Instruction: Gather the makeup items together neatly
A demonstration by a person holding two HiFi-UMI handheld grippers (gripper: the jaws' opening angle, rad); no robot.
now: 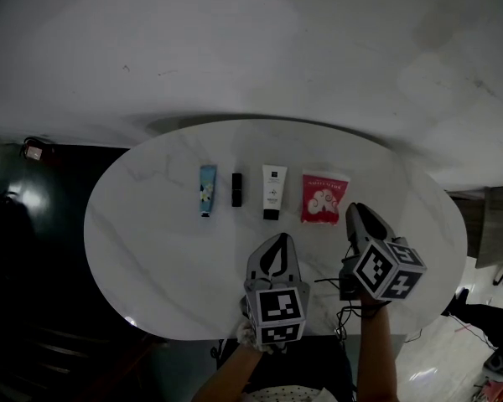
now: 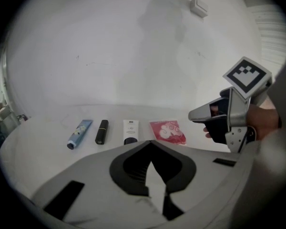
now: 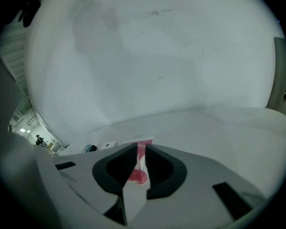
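Red sachet (image 1: 324, 198) is lying flat on the desk (image 1: 151, 249), just ahead of the right gripper (image 3: 139, 147), whose fingers are standing slightly apart, gripping nothing. It is probably light, limp and slippery, best pinched at its near edge. The left gripper (image 2: 151, 142) fingers are sitting closed and empty, well short of it.

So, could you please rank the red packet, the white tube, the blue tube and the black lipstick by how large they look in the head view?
1. red packet
2. white tube
3. blue tube, similar in length to the white tube but slimmer
4. black lipstick
They lie in one row, so distance barely matters.
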